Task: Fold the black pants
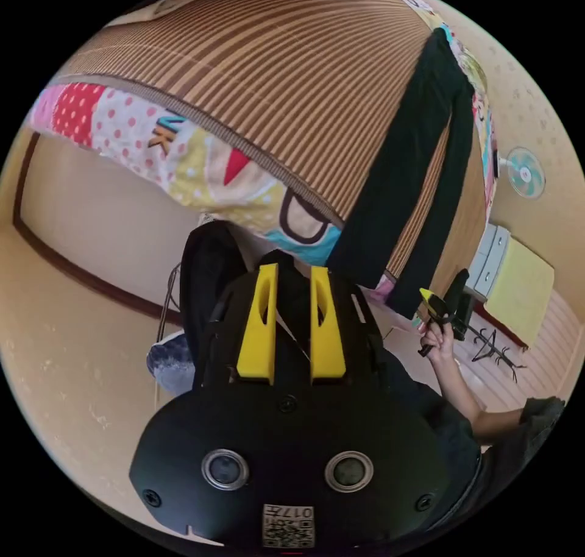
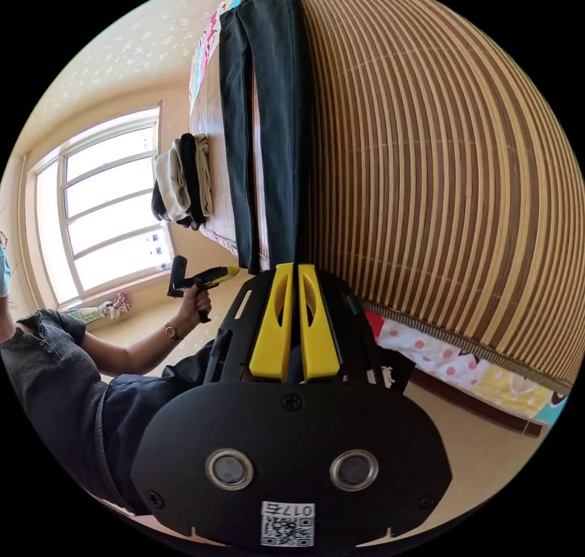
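The black pants [image 1: 414, 155] lie flat on a striped bamboo mat [image 1: 274, 81] covering a bed, with both legs reaching the bed's near edge. In the right gripper view the pants [image 2: 274, 94] run straight away from my right gripper [image 2: 294, 266], whose yellow jaws are shut on the hem of the wider leg. My left gripper [image 1: 294, 267] is open, just off the bed's edge beside the other leg's hem, with nothing between its jaws. A hand holds the left gripper [image 2: 228, 272] close to that narrower leg's end. The right gripper [image 1: 429, 298] also appears at the leg end.
A stack of folded clothes [image 2: 183, 179] sits on the mat [image 2: 439, 155] beside the pants, toward the window [image 2: 103, 209]. A patterned sheet [image 1: 183, 155] hangs over the bed's side. A fan [image 1: 525, 173], a cabinet [image 1: 518, 276] and a dark chair [image 1: 207, 276] stand nearby.
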Demonstrator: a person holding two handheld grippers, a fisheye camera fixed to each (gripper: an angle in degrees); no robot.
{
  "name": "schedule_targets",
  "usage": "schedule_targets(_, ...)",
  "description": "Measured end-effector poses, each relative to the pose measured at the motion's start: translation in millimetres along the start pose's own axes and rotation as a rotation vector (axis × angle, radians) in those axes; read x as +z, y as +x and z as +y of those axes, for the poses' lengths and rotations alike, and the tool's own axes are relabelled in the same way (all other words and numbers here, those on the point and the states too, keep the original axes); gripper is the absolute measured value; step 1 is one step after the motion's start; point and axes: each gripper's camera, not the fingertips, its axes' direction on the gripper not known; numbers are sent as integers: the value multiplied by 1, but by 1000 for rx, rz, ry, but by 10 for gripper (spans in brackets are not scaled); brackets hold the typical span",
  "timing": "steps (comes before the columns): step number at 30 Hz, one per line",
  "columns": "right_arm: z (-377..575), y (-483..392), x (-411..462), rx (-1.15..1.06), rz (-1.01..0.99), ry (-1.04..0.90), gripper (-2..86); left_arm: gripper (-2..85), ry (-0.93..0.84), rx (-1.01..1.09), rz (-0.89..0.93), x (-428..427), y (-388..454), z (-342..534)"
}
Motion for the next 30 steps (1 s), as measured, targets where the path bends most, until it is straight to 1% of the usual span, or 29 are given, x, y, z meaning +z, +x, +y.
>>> schedule_targets(1,3,-2,-2,1,11,-2,17,99,67,-62,30,-16,-12,9)
schedule_targets(2,10,-9,-5,-17,42,-7,17,96,166,-69,68,-35,-12,16)
schedule_targets(3,15,-19,-6,-50,79,-14,16,95,208,-53,73,-43,-7,17)
schedule_targets(4,17,-25,-6,-66,100,-16,16,97,252,24,71,-56,13,12)
schedule_targets(5,19,-38,-5,-95,141,-14,16,99,247,135,82,-60,42,0)
schedule_targets(6,20,-50,-4,-125,170,-15,16,100,238,191,91,-61,58,-6)
schedule_targets(8,21,-69,1,-175,207,-18,17,110,205,433,106,-56,131,-27)
schedule_targets(9,22,-80,6,-210,223,-20,17,120,202,493,105,-53,149,-31)
schedule_targets(11,22,-95,13,-253,239,-29,16,158,172,719,78,-36,211,-39)
schedule_targets(13,20,-108,18,-296,243,-36,16,170,98,797,11,-13,241,-45)
schedule_targets(15,17,-123,19,-365,204,-47,16,157,37,819,-84,8,255,-48)
schedule_targets(16,16,-126,19,-382,188,-57,17,130,-11,814,-158,20,258,-49)
schedule_targets(17,14,-128,19,-413,169,-97,18,89,1,800,-229,23,255,-48)
schedule_targets(18,11,-126,22,-479,142,-186,18,72,17,800,-249,22,253,-46)
schedule_targets(19,10,-122,24,-525,126,-256,18,37,32,799,-259,19,247,-46)
schedule_targets(20,5,-109,27,-590,141,-417,18,19,13,779,-250,19,240,-49)
schedule_targets(21,-5,-89,23,-597,223,-527,19,10,-6,766,-241,19,235,-52)
schedule_targets(23,-36,-59,0,-574,353,-566,26,-2,-44,707,-166,11,216,-64)
schedule_targets(24,-70,-41,-26,-526,390,-519,33,-4,-46,694,-140,8,211,-68)
schedule_targets(25,-91,-33,-41,-494,382,-486,42,-6,-53,671,-96,1,200,-73)
schedule_targets(27,-184,-11,-105,-365,237,-278,75,-7,-57,667,-49,-8,186,-80)
schedule_targets(28,-208,-8,-122,-347,202,-203,84,-8,-51,680,-47,-12,180,-83)
schedule_targets(30,-293,5,-180,-251,115,161,100,-8,-40,702,-67,-17,173,-86)
